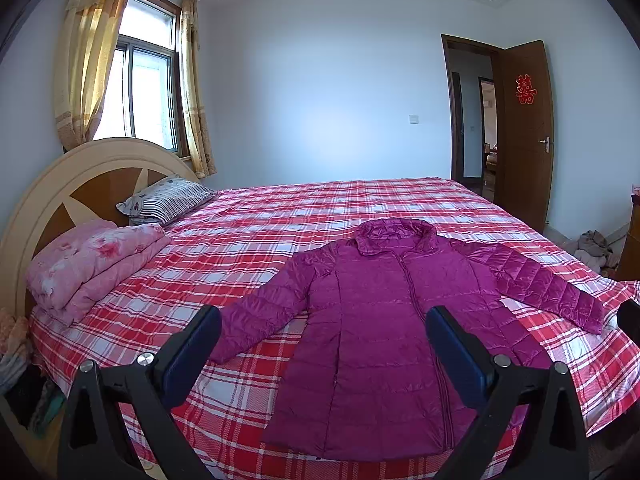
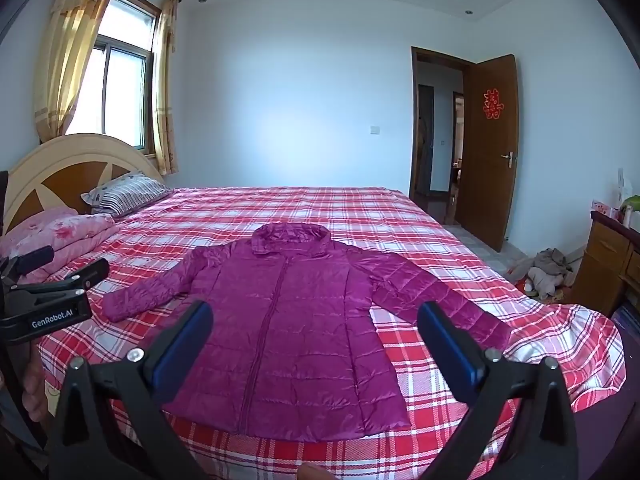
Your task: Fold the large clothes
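Note:
A magenta quilted down jacket (image 1: 384, 312) (image 2: 296, 320) lies flat and zipped on the bed, hood toward the far side, both sleeves spread outward. My left gripper (image 1: 324, 320) hovers open above the near edge of the bed, over the jacket's lower left part, with nothing between its blue pads. My right gripper (image 2: 316, 316) also stands open, above the jacket's hem and not touching it. In the right wrist view the left gripper (image 2: 60, 276) shows at the far left edge, open.
The bed (image 1: 280, 216) (image 2: 400, 220) has a red plaid sheet. A folded pink quilt (image 1: 92, 264) and striped pillow (image 1: 168, 200) lie by the headboard at left. A clothes pile (image 2: 544, 272), a wooden cabinet (image 2: 604, 264) and an open door (image 2: 488, 152) are at right.

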### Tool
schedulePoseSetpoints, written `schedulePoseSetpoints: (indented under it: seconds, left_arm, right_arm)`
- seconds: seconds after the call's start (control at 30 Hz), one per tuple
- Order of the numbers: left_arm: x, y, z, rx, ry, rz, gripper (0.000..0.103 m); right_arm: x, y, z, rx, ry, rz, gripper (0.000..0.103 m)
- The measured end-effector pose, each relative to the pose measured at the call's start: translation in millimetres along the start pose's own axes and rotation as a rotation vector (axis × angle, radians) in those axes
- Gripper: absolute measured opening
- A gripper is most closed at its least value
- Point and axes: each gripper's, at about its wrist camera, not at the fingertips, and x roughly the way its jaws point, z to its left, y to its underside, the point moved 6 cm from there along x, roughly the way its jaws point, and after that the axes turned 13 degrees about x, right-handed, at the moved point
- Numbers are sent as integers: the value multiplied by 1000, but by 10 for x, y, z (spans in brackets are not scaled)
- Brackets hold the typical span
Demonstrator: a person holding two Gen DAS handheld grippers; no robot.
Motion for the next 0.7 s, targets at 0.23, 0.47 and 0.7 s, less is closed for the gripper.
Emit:
schedulePoseSetpoints:
  seconds: [0.23, 0.47, 0.7]
  left_arm:
    - [5, 9, 32, -6, -6, -3, 102]
    - [7, 4, 31, -11, -14, -3, 102]
    - [-2, 6, 54, -17, -21, -5, 102]
  right_arm:
    - [26, 24, -13, 0, 2, 6, 103]
    - [36, 42, -22, -1, 2, 9, 103]
    - [47, 56, -10, -4, -2, 8, 103]
